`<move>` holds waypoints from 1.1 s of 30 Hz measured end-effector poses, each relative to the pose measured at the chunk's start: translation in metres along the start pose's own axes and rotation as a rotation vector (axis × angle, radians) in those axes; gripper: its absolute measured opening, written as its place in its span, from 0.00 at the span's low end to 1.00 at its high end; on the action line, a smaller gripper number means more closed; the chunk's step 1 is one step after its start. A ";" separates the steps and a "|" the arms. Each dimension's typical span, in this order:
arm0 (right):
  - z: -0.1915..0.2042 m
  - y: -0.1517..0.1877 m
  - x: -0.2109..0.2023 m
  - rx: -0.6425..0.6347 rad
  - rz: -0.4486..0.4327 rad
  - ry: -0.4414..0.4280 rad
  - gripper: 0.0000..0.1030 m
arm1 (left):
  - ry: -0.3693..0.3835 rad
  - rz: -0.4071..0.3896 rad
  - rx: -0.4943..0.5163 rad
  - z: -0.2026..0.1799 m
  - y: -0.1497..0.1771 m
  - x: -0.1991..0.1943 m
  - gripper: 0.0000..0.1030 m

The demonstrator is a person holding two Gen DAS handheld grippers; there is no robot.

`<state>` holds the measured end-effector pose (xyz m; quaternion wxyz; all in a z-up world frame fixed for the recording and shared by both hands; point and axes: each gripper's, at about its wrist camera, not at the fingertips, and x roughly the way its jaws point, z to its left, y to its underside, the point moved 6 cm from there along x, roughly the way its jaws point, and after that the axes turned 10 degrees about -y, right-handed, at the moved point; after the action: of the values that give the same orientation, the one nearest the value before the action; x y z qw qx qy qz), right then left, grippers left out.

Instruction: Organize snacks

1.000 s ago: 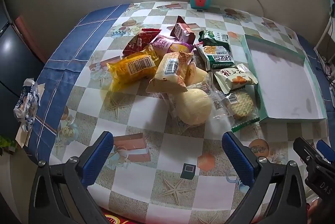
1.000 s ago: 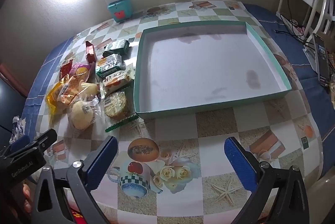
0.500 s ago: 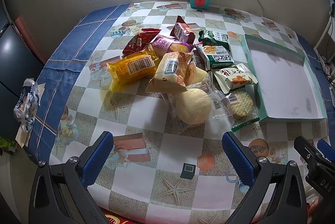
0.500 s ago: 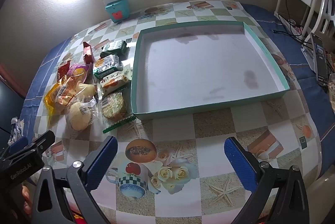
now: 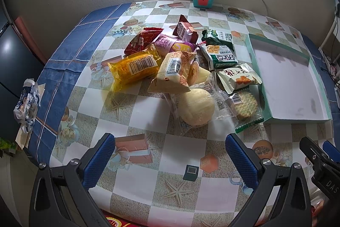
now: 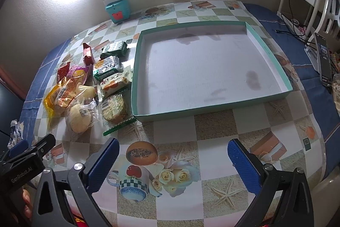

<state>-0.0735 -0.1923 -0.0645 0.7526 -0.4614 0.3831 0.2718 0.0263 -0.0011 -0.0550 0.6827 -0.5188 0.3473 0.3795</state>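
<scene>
While both hand-held tools hover low over the checkered tablecloth (image 6: pixel 176 127), the left gripper (image 5: pixel 170 154) stands spread wide and holds nothing, and the right gripper (image 6: pixel 173 155) gapes equally wide, also bare. The heap of wrapped snacks (image 5: pixel 180 69) lies at twelve o'clock from the left gripper, a round pale bun in clear wrap (image 5: pixel 196 107) nearest it. The shallow teal-rimmed cardboard tray (image 6: pixel 274 97) sits at twelve o'clock from the right gripper, the snacks just beside its left wall.

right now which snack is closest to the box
The round cracker pack, in clear wrap with a green serrated edge; it lies right against the box's near left corner, nearer than the other packets.
</scene>
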 end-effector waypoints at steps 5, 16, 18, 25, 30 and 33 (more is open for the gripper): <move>0.000 0.000 0.000 0.001 0.000 0.002 1.00 | 0.000 0.001 -0.001 0.000 0.001 0.000 1.00; -0.001 0.000 0.001 0.000 0.000 0.002 1.00 | 0.001 0.002 -0.002 0.001 0.002 0.001 1.00; 0.000 0.000 0.001 0.001 0.001 0.002 1.00 | 0.000 0.002 -0.002 0.001 0.002 0.001 1.00; 0.000 0.000 0.001 0.001 0.002 0.003 1.00 | 0.000 0.003 -0.003 0.001 0.003 0.001 1.00; -0.002 0.000 0.001 0.001 0.001 0.004 1.00 | 0.000 0.006 -0.003 -0.001 0.005 0.002 1.00; -0.001 0.000 0.001 0.001 0.002 0.003 1.00 | 0.001 0.006 -0.004 -0.001 0.005 0.002 1.00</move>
<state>-0.0732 -0.1932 -0.0659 0.7520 -0.4609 0.3850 0.2717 0.0230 -0.0005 -0.0590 0.6804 -0.5193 0.3483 0.3822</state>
